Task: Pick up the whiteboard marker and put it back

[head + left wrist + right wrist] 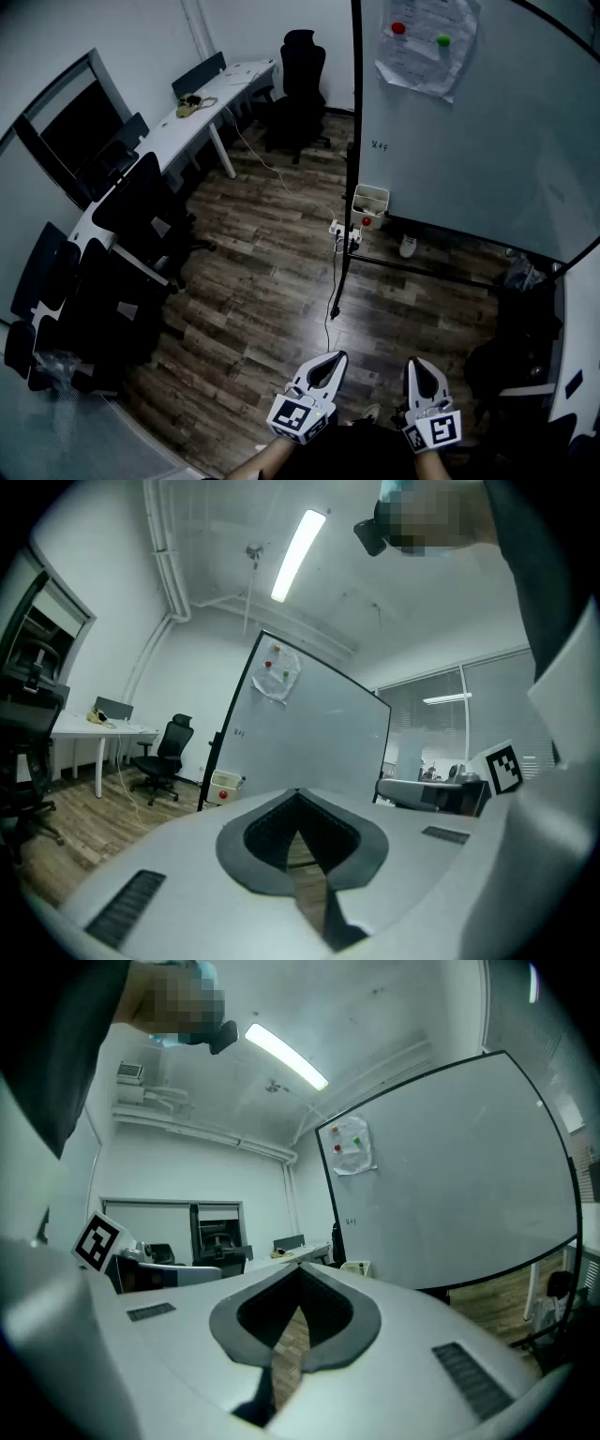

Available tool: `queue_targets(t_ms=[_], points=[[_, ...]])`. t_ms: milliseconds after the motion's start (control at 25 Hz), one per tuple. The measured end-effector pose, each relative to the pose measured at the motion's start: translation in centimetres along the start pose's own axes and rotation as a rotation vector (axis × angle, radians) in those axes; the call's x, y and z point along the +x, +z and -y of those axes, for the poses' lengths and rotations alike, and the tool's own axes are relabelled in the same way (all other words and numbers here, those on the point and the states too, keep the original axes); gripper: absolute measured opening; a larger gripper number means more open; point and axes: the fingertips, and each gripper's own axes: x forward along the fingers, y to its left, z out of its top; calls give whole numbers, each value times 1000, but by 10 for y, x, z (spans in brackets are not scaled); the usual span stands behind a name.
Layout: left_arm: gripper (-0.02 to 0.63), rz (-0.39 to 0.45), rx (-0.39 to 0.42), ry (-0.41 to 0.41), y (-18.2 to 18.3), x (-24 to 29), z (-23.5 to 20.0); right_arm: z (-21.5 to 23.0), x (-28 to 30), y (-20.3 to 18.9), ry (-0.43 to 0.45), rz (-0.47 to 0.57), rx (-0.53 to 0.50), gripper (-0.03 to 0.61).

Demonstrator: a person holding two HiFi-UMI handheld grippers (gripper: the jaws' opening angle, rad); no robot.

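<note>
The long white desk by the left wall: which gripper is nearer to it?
Left. The left gripper is on the side of the long white desk, far below it in the head view; the right gripper is beyond the left one, farther away.

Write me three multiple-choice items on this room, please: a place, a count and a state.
1. Where is the white bin? A on the desk; B on the floor by the whiteboard; C on a chair.
2. How many magnets pin the paper? A one; B two; C four.
3. The left tool is: A shut, empty; B wide open; C shut on a marker.
Key: B, it stands on the floor at the whiteboard's foot; B, one red and one green; A, its jaws meet with nothing between.
</note>
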Motion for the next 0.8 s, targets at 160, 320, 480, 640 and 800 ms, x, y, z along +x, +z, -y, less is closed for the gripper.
queue_targets(t_ms=[160,320,480,640,800], points=[[8,-2,-11,-7,-6,-2,-1,-4,1,-2,4,-1,-4,12],[8,10,-13,-29,-6,-2,1,-6,2,-3,3,-5,-5,12],[8,2,3,-40,-7,-5,-3,-14,3,-4,0,-6,-4,12],[8,-3,5,-54,-8,-9,-10,-21,7,-6,-14,-2,4,14],[8,-12,8,-81,-9,-13,-20,-29,16,-9,-34,2,8,14]])
